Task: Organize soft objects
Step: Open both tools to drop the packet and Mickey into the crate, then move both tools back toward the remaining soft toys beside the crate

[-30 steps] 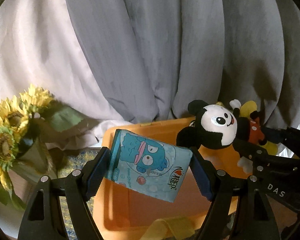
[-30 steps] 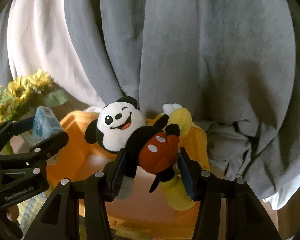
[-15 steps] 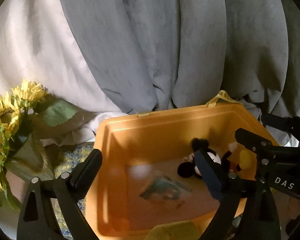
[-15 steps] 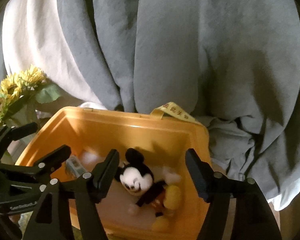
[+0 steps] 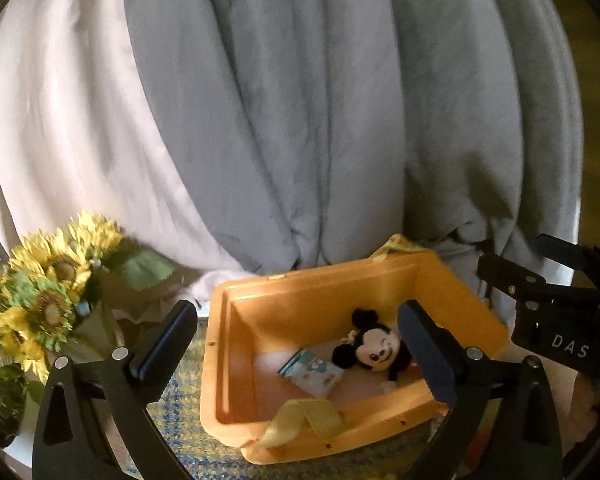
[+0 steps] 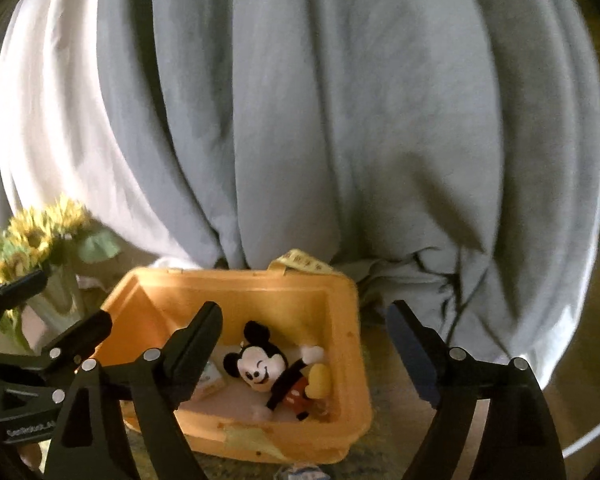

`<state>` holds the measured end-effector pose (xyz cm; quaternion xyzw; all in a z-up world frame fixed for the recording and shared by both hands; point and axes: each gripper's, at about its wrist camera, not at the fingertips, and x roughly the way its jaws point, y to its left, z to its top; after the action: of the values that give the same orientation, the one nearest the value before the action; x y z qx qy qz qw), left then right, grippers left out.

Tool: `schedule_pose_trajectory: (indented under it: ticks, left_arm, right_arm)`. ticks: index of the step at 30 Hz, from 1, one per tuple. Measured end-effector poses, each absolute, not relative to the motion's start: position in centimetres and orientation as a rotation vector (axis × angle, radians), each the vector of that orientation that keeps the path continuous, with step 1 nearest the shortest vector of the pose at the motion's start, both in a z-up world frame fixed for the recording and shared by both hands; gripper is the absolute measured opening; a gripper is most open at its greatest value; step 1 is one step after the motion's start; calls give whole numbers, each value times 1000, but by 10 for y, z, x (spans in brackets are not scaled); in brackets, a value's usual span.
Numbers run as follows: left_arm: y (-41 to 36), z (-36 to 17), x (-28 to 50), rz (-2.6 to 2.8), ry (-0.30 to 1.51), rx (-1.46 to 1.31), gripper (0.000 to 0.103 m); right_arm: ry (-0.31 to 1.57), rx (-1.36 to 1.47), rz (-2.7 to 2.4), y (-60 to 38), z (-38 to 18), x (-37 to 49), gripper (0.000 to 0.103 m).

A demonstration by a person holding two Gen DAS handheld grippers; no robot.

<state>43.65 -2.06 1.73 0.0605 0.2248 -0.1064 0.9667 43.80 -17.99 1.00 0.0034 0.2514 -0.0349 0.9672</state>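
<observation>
An orange plastic bin (image 5: 236, 344) (image 6: 340, 300) stands on a woven mat. Inside it lie a Mickey Mouse plush (image 5: 374, 350) (image 6: 276, 372) and a blue cartoon-print tissue pack (image 5: 314, 372), which the right wrist view shows only partly behind a finger (image 6: 210, 380). My left gripper (image 5: 296, 336) is open and empty above the bin's near left part. My right gripper (image 6: 304, 332) is open and empty above the bin; it also shows in the left wrist view (image 5: 548, 308) at the right.
A bunch of sunflowers (image 5: 48, 300) (image 6: 32, 240) stands left of the bin. Grey and white curtains (image 5: 300, 120) hang close behind. Yellow straps (image 5: 300, 420) hang on the bin's near and far rims. A blue-yellow mat (image 5: 184, 400) lies under the bin.
Both grippers opened and dropped their loads: the tissue pack and the Mickey plush now lie in the bin. Both grippers have since pulled back and up from the bin.
</observation>
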Motion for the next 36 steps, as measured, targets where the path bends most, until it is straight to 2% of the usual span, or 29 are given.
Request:
schedule_pose_trajectory:
  ticks: [8,15,22,36]
  left_arm:
    - [-24,30,388,-279,405,105,102]
    - [-26,22,348,-316,402,94,102]
    - [-28,6,314,-357,435,110,101]
    - [-37,-47,280,-461,580,135,89]
  right_arm:
    - [419,-11,-171,-185,34,376,89]
    - [397,8,-257,-192,32,323,90]
    - [405,37,-306,-192,17,278,90]
    - [522,80,-381,-195,-33,223,90]
